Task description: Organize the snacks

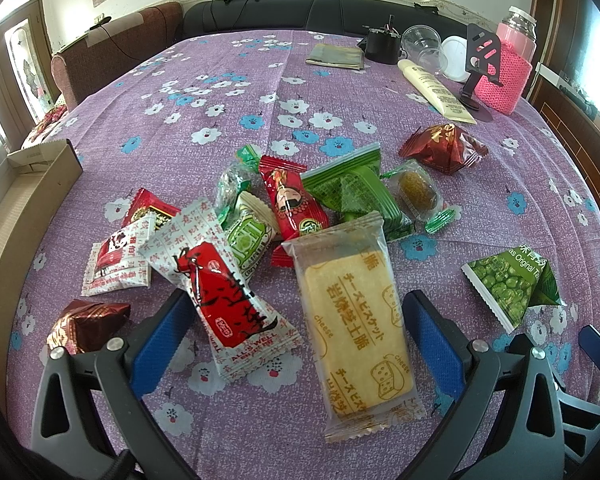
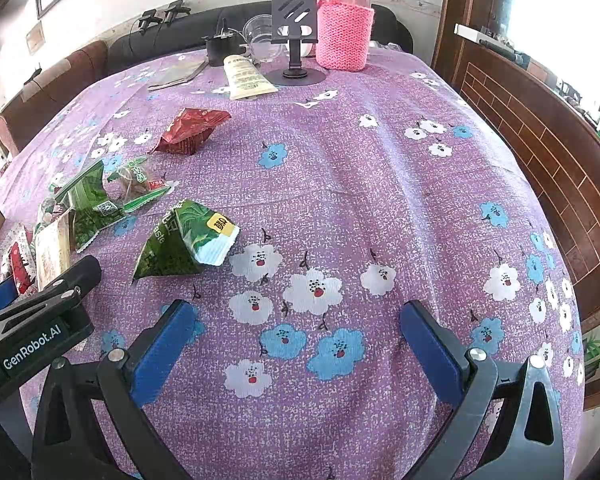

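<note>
A pile of wrapped snacks lies on the purple flowered tablecloth (image 1: 260,96). My left gripper (image 1: 296,332) is open, its blue pads on either side of a red-and-white packet (image 1: 224,304) and a clear cheese biscuit pack (image 1: 356,320), touching neither. Behind them lie a red character packet (image 1: 292,200), a green pack (image 1: 360,192) and a green pea bag (image 1: 512,284). My right gripper (image 2: 296,340) stands open over bare cloth, with the green pea bag (image 2: 184,240) ahead to its left. A dark red pouch (image 2: 188,130) sits farther back.
A cardboard box (image 1: 24,196) stands at the left table edge. At the far end are a pink knit-sleeved bottle (image 2: 344,28), a black phone stand (image 2: 294,40), a cream tube (image 2: 246,76), plastic cups (image 1: 424,46) and a folded booklet (image 1: 336,56). A wooden chair back (image 2: 540,152) is at the right.
</note>
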A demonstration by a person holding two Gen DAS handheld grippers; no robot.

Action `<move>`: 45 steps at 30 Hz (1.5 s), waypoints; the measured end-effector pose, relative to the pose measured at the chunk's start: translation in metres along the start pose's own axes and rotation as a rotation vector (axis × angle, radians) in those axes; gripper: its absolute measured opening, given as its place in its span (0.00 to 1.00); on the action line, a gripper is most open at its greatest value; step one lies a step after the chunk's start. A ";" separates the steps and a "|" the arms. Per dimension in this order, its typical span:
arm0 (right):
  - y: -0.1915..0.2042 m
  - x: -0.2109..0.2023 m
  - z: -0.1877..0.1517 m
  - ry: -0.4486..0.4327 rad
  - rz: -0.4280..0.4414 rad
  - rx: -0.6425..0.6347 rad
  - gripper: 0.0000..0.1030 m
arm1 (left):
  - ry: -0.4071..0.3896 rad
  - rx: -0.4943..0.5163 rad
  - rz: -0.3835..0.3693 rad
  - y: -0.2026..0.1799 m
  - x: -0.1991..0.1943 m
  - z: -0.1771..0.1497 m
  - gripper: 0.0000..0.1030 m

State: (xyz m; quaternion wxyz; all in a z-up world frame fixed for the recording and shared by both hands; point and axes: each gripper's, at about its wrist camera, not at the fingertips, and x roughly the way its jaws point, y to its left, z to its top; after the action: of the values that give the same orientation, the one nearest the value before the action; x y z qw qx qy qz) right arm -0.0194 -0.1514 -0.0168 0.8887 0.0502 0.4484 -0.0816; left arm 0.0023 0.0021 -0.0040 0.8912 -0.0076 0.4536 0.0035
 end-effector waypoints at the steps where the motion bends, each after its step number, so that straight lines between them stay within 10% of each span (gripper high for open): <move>1: 0.000 0.000 0.000 0.000 0.000 0.000 1.00 | 0.000 0.000 0.000 0.000 0.000 0.000 1.00; 45: -0.005 0.002 -0.007 0.009 -0.009 -0.010 1.00 | 0.000 0.000 0.000 0.000 0.001 0.000 1.00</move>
State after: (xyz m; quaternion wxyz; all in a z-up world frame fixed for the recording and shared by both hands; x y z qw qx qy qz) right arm -0.0245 -0.1554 -0.0229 0.8866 0.0442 0.4528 -0.0835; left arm 0.0024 0.0025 -0.0049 0.8911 -0.0075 0.4538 0.0036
